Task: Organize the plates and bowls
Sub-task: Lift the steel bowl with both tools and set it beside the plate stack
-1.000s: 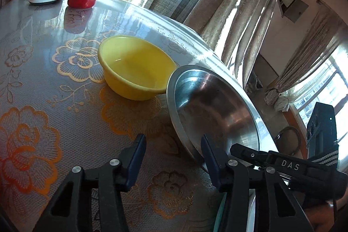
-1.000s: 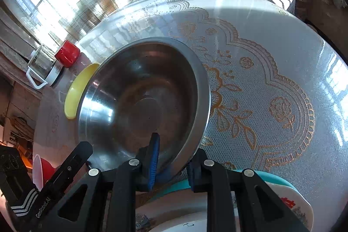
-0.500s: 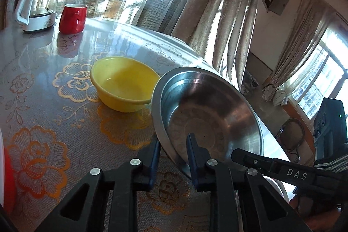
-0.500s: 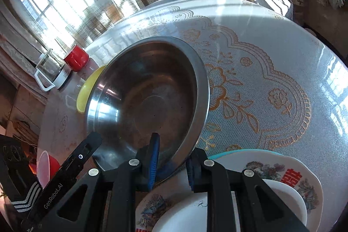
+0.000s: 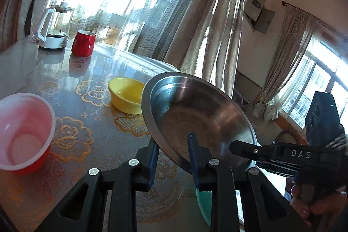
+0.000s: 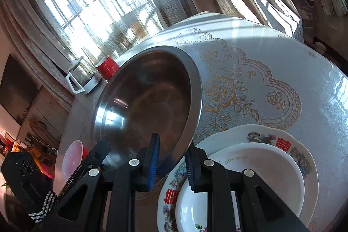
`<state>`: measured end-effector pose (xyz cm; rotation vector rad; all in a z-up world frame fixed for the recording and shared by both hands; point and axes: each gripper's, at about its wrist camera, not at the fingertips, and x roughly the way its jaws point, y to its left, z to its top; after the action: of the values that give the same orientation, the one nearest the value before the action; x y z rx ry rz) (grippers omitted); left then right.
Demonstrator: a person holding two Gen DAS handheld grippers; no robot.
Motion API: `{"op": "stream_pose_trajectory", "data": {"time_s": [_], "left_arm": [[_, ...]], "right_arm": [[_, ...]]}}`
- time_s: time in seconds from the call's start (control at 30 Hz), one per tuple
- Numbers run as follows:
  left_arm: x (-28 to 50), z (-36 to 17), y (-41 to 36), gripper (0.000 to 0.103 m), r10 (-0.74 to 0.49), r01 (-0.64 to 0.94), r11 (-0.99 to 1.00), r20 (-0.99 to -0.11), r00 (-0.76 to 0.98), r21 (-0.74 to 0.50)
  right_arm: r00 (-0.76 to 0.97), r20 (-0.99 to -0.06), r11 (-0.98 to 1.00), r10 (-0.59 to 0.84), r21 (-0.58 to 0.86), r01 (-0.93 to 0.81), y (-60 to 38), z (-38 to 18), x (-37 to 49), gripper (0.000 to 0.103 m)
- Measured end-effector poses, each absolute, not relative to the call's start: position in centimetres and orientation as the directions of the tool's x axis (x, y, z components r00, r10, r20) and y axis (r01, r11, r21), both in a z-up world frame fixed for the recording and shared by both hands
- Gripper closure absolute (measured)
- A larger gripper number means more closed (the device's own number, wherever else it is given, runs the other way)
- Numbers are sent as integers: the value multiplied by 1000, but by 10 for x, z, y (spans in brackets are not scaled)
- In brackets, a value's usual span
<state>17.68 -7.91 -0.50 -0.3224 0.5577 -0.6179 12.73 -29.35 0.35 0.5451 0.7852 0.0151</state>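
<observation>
A stainless-steel bowl [image 5: 202, 121] hangs tilted above a round table [image 5: 65, 84] covered in a gold-flowered lace cloth, gripped at its near rim by two hand-held grippers at once. At far left in the left wrist view, a red plastic bowl with a pale pink inside [image 5: 24, 132] sits on the cloth; behind it stand a glass kettle with a white handle [image 5: 54, 29] and a red mug [image 5: 83, 43] near the sunlit, curtained window. A yellow bowl [image 5: 126, 97] rests just left of the steel bowl, partly hidden by its rim. The left gripper [image 5: 173, 158] has just been closing — its blue-padded jaws are now clamped on the steel bowl's rim, one pad outside, one inside. To the right, the right gripper [image 5: 250, 148], marked "DAS", reaches in to the same rim, a person's hand [image 5: 319, 208] on its handle.

In the right wrist view, the right gripper [image 6: 170, 164] is likewise clenched on the steel bowl's [image 6: 148, 105] rim, the bowl raised and tipped toward the camera. Lower right, a plain white plate [image 6: 256, 179] is stacked on a larger decorated plate bearing red characters [image 6: 282, 142], both flat on the table beside the gripper.
</observation>
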Motion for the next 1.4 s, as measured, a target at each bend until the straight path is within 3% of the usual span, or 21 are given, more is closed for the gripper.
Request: {"op": "stream_pose_trajectory", "data": {"time_s": [0.83, 1.4], "left_arm": [[89, -21, -18, 75, -510, 385, 856, -443, 737, -346], [90, -50, 8, 75, -578, 301, 796, -514, 634, -524]], "right_arm": [[642, -671, 851, 371, 523, 54, -229, -26, 62, 79], [585, -705, 858, 401, 513, 31, -214, -43, 68, 78]]}}
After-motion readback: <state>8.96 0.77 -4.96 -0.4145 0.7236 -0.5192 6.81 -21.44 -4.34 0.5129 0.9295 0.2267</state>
